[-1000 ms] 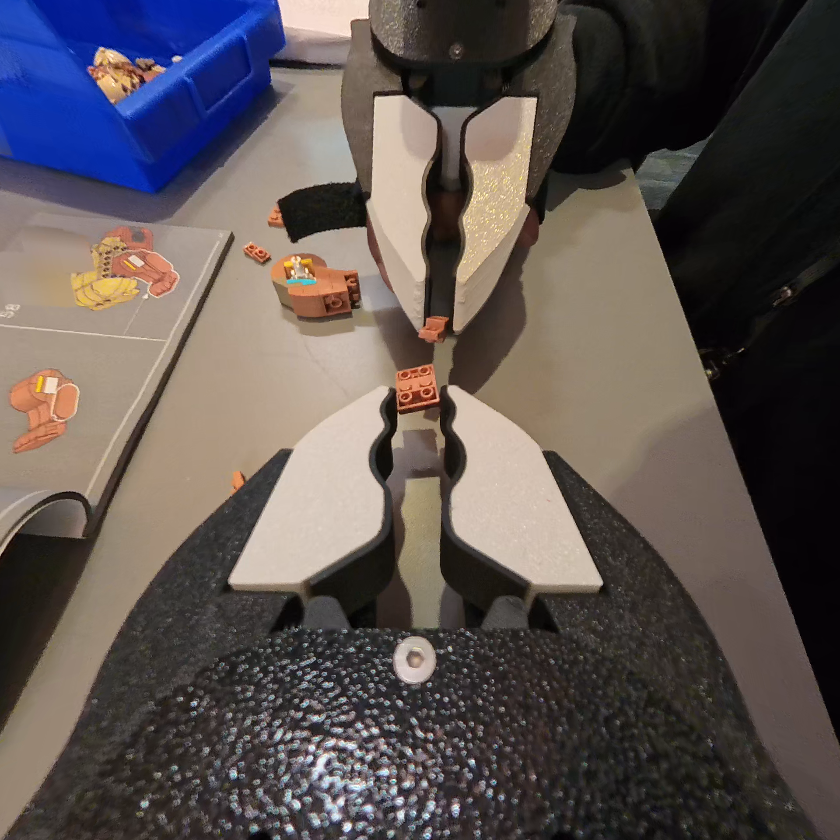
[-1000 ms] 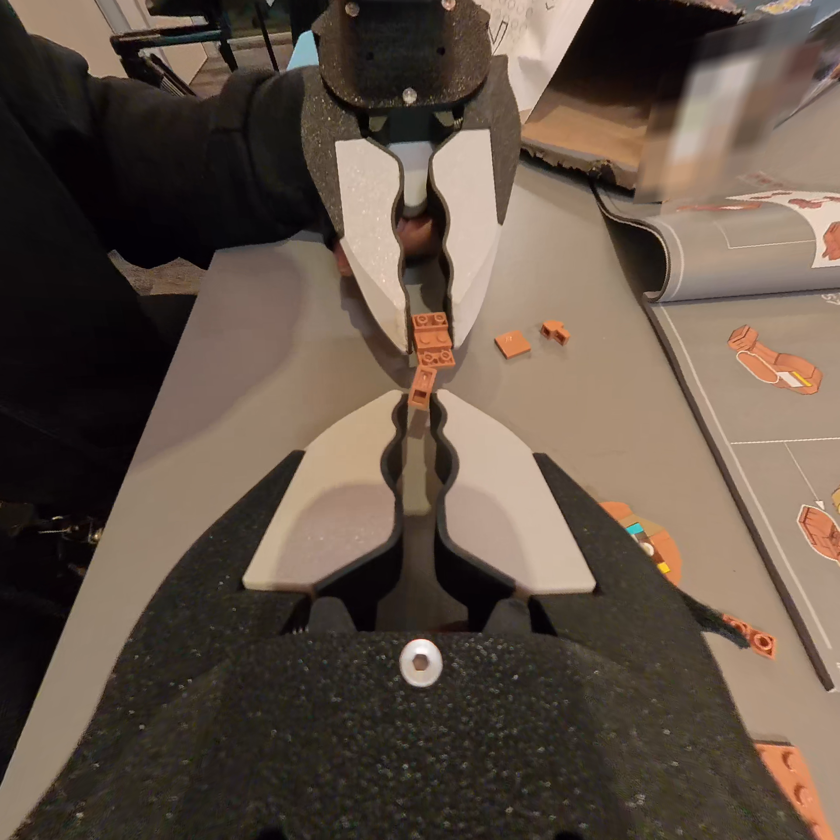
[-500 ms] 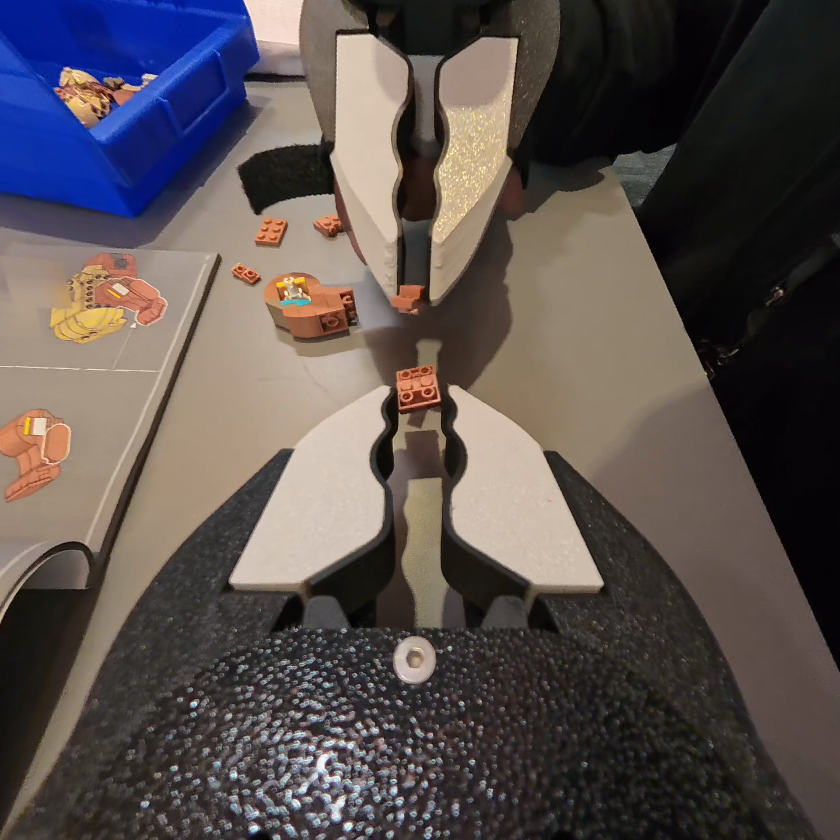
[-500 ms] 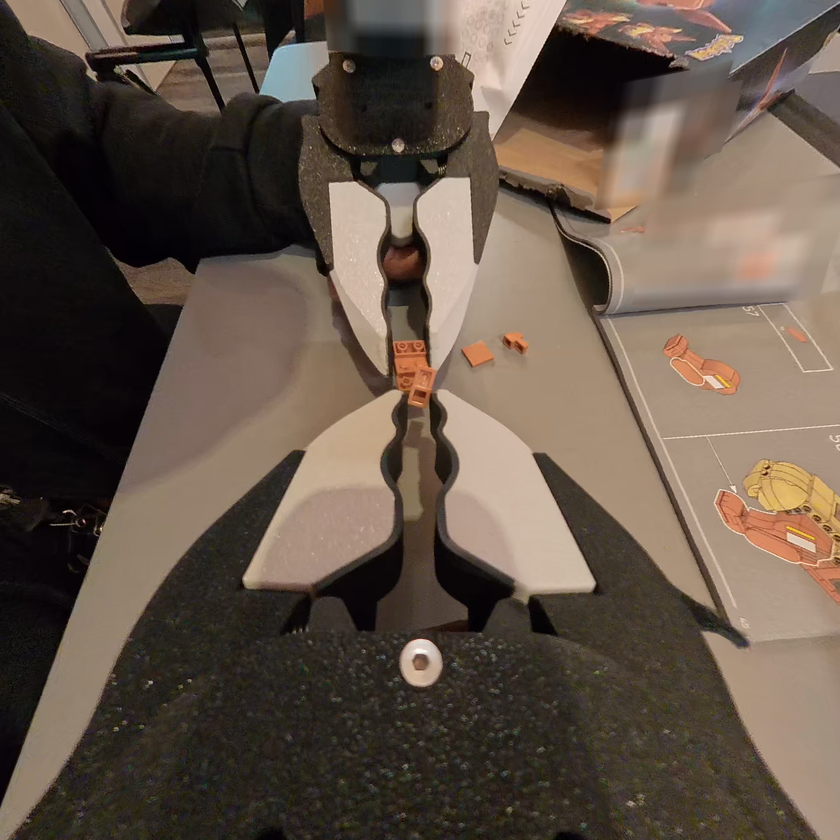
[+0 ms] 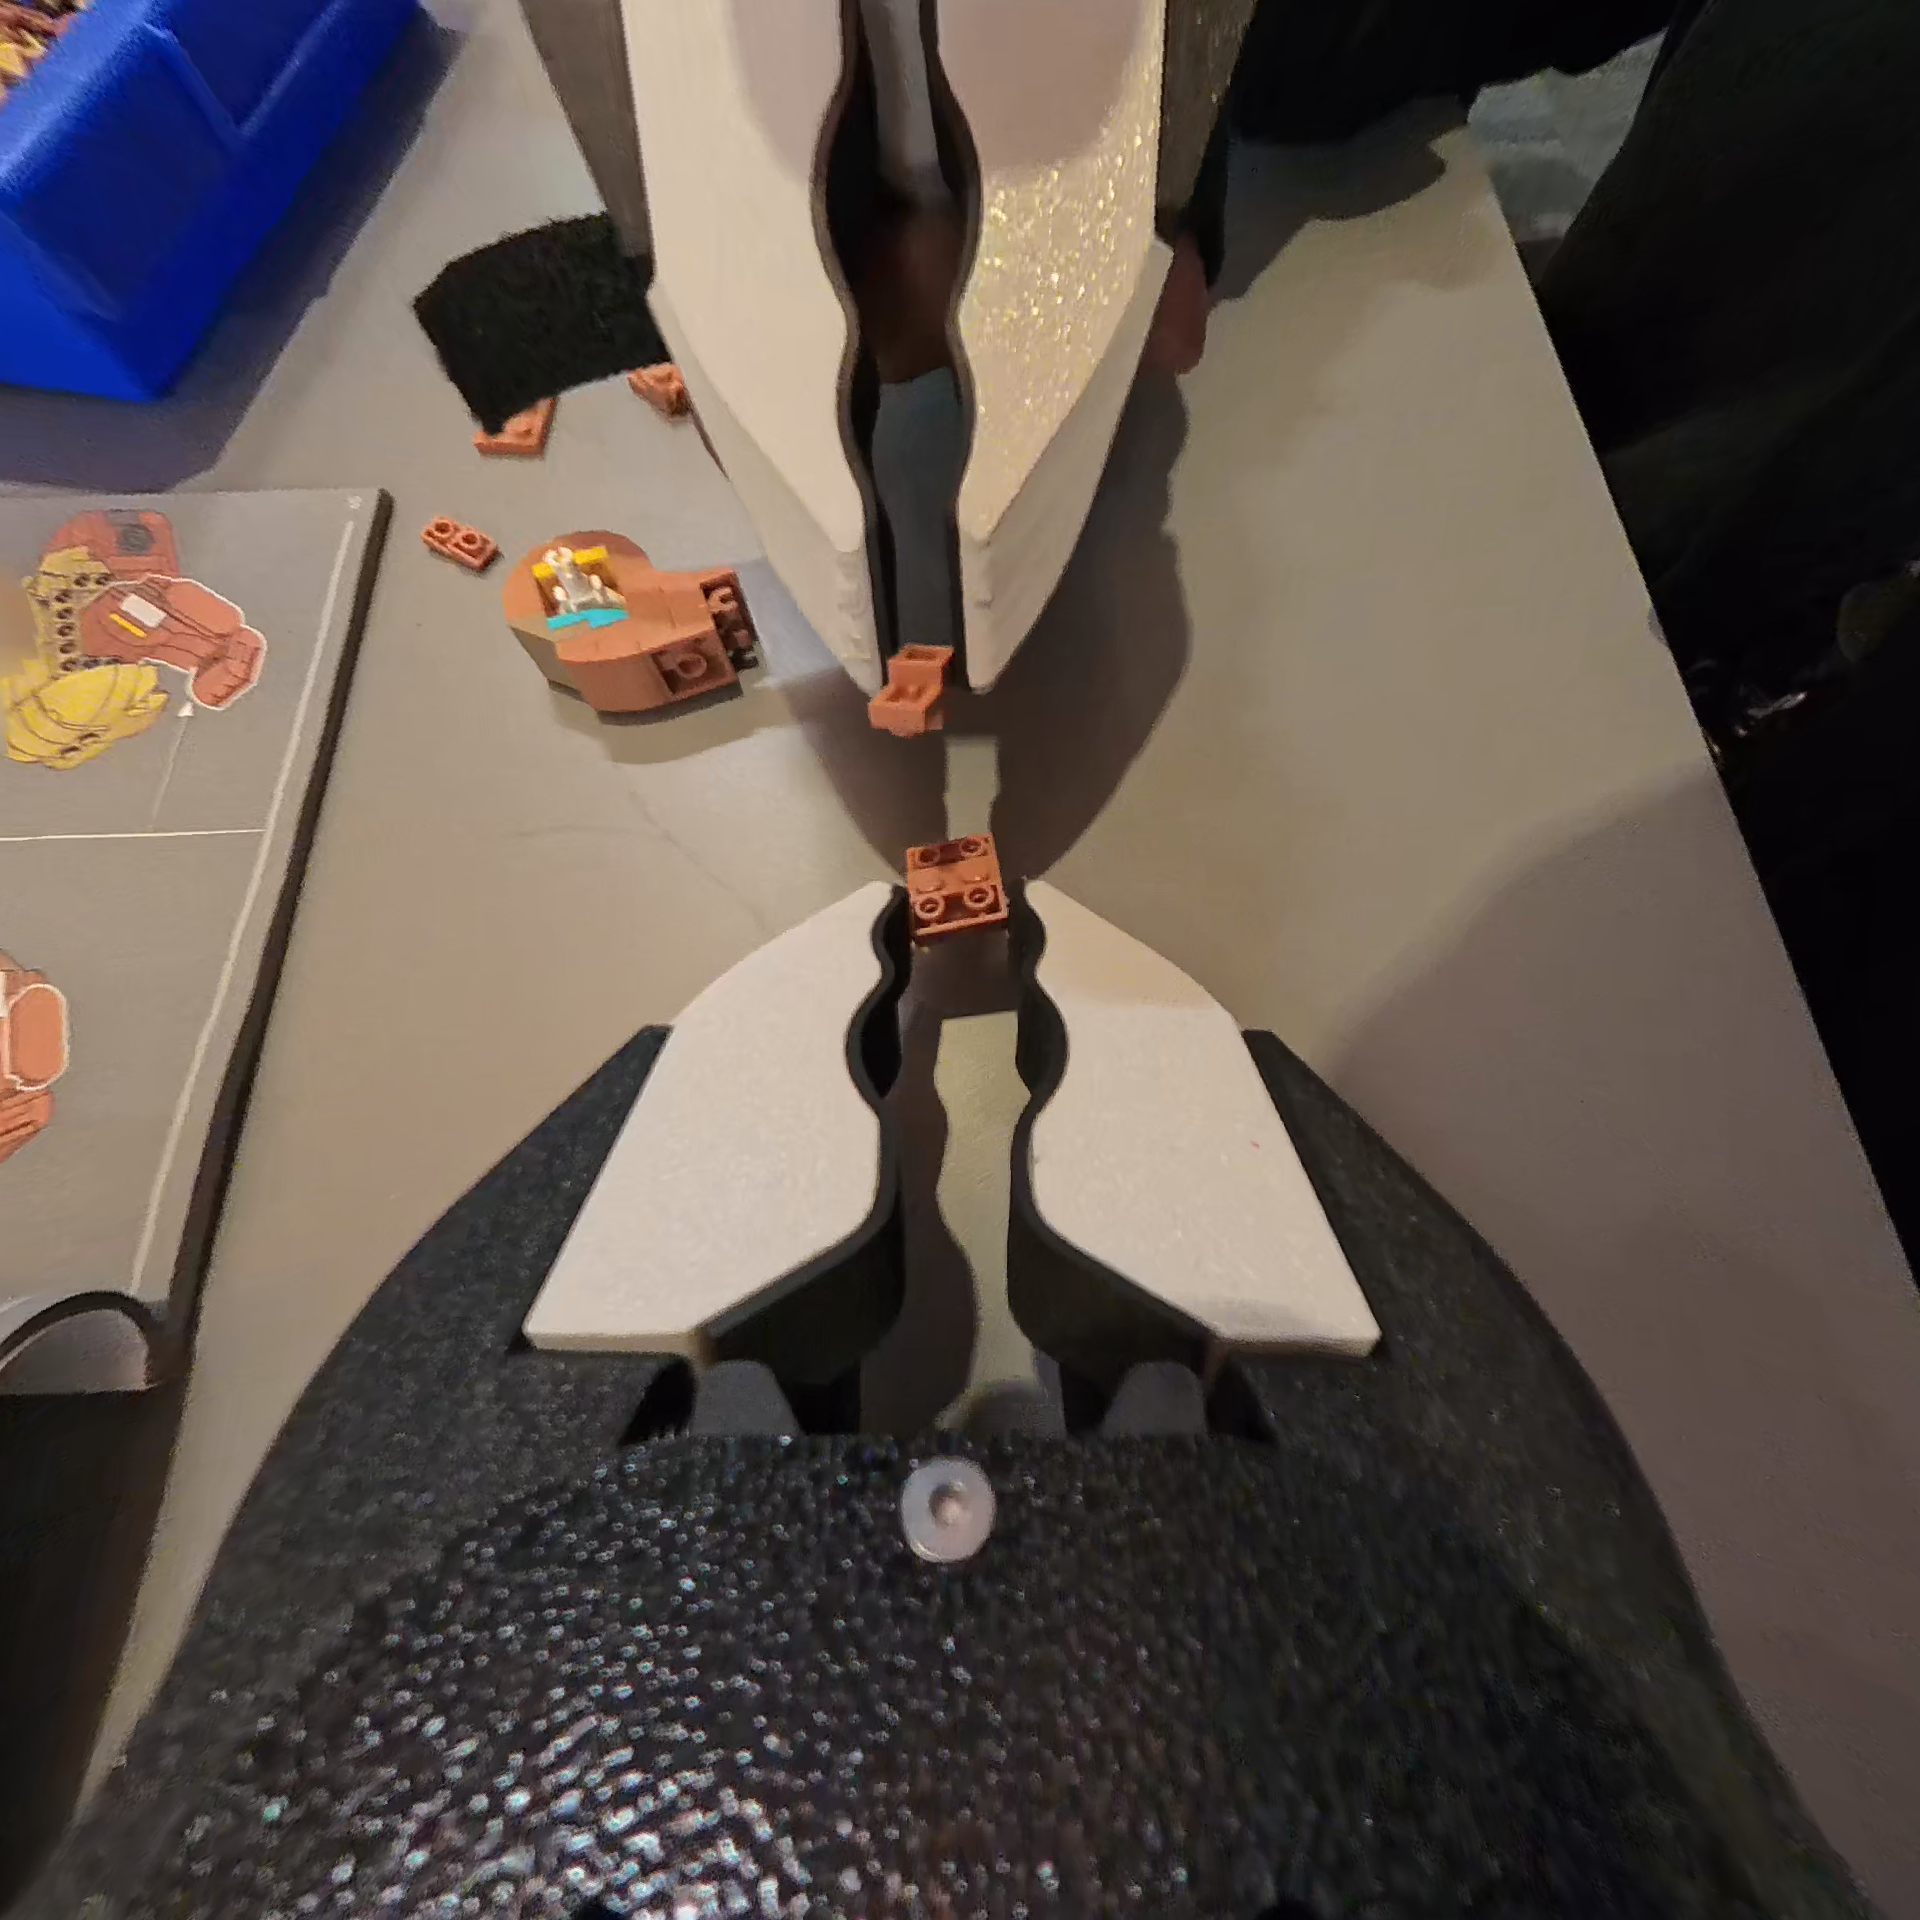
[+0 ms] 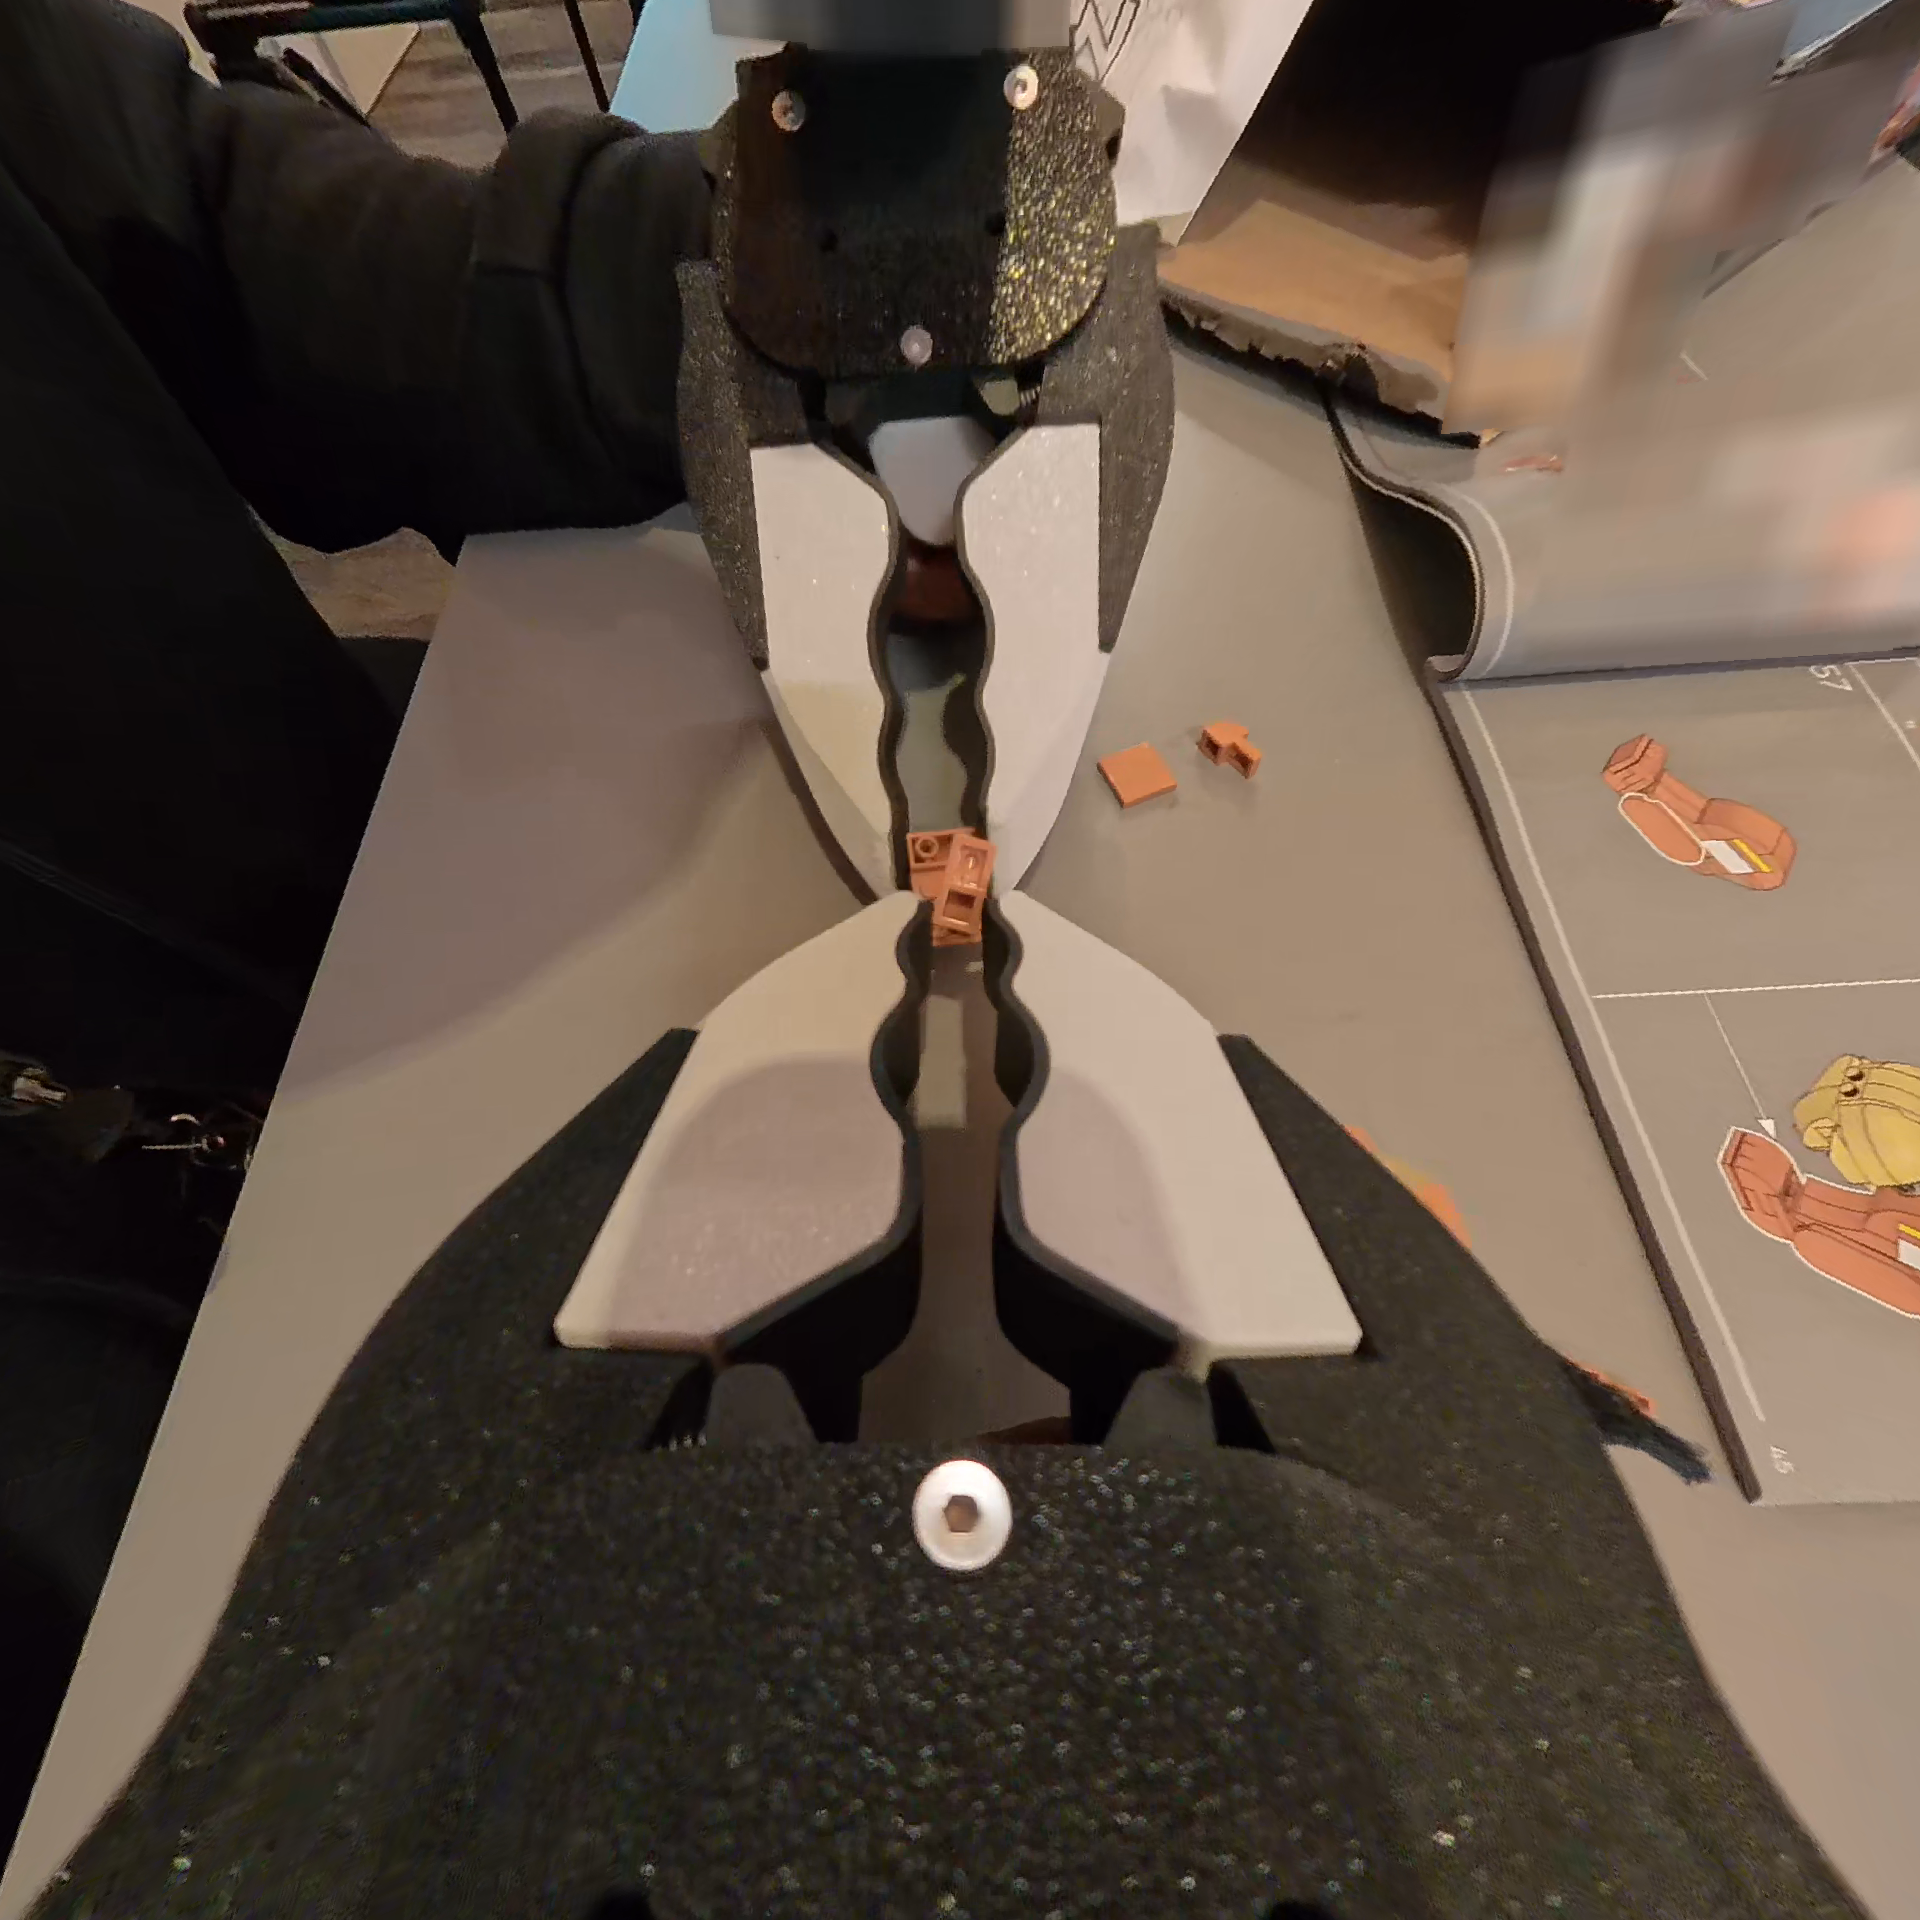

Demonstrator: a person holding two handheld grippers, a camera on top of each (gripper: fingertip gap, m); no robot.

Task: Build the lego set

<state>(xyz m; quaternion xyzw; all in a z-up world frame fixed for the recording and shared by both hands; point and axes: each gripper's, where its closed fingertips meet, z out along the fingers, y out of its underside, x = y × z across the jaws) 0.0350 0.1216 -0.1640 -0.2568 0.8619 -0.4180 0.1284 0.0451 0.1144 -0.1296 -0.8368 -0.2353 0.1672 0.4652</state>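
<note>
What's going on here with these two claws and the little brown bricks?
A person holds two claws tip to tip over a grey table. The left claw grips a square brown studded brick; the right claw grips a smaller brown brick, held close to the other. Beside them lie a part-built brown model, loose brown pieces, an open instruction booklet and a blue bin.
</note>
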